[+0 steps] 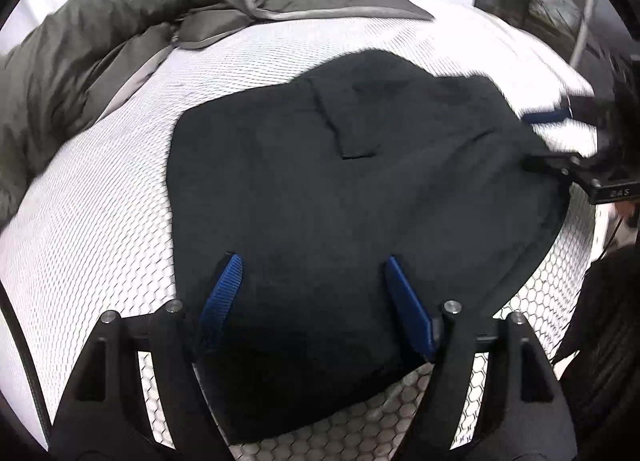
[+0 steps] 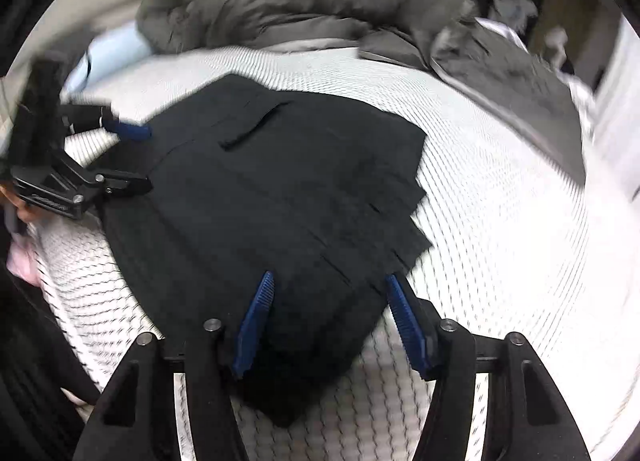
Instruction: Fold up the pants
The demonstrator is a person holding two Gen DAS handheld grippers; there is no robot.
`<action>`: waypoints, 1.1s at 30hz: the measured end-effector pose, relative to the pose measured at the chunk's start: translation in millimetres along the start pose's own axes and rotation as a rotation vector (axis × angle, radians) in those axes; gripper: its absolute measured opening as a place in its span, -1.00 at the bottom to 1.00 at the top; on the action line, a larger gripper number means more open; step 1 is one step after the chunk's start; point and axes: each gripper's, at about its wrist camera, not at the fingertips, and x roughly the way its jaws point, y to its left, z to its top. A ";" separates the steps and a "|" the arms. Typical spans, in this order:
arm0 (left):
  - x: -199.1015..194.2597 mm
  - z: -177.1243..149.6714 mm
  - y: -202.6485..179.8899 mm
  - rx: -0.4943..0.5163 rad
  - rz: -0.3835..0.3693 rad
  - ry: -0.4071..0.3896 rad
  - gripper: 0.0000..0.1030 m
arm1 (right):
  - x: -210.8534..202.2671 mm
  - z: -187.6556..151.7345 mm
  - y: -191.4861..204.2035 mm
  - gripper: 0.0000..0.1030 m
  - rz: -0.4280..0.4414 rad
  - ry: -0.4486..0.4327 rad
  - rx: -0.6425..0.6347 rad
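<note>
Black pants (image 1: 340,189) lie folded in layers on a white honeycomb-patterned bed cover, a back pocket facing up; they also show in the right wrist view (image 2: 288,197). My left gripper (image 1: 312,261) is open, its blue fingertips spread over the near edge of the pants. It also shows at the left of the right wrist view (image 2: 148,157), open at the pants' edge. My right gripper (image 2: 330,279) is open over the near corner of the pants. It shows at the right of the left wrist view (image 1: 532,141), open beside the pants.
A grey duvet (image 1: 100,41) is bunched along the far side of the bed and shows in the right wrist view (image 2: 320,1) too. A pale blue pillow (image 2: 108,53) lies at the far left. The white bed cover (image 1: 100,201) spreads around the pants.
</note>
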 end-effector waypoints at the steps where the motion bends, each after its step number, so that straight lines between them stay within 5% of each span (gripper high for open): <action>1: -6.6 1.0 5.5 -0.026 -0.011 -0.021 0.40 | -3.5 -3.7 -10.3 0.16 0.041 -0.022 0.050; 7: -34.1 10.2 24.3 -0.169 -0.089 -0.144 0.40 | -17.3 11.0 -53.1 0.16 0.268 -0.168 0.287; 11: -23.3 16.5 31.4 -0.215 -0.081 -0.111 0.40 | -0.3 18.4 -51.6 0.16 0.378 -0.098 0.364; 16: -10.4 13.9 29.1 -0.212 -0.060 -0.074 0.40 | 22.0 17.0 -42.5 0.03 0.309 0.000 0.383; 20: -8.5 12.3 26.7 -0.218 -0.053 -0.075 0.40 | 16.1 24.5 -36.7 -0.85 0.260 -0.049 0.372; 27: -12.7 9.7 28.6 -0.229 -0.061 -0.079 0.40 | -50.9 28.4 -32.4 -0.90 0.280 -0.247 0.376; 30: -12.4 9.8 22.6 -0.203 -0.069 -0.072 0.40 | -44.0 13.9 -35.0 -0.90 0.252 -0.198 0.392; 33: -10.9 11.8 12.5 -0.167 -0.073 -0.065 0.41 | -1.8 -0.6 -36.8 -0.87 0.146 -0.034 0.378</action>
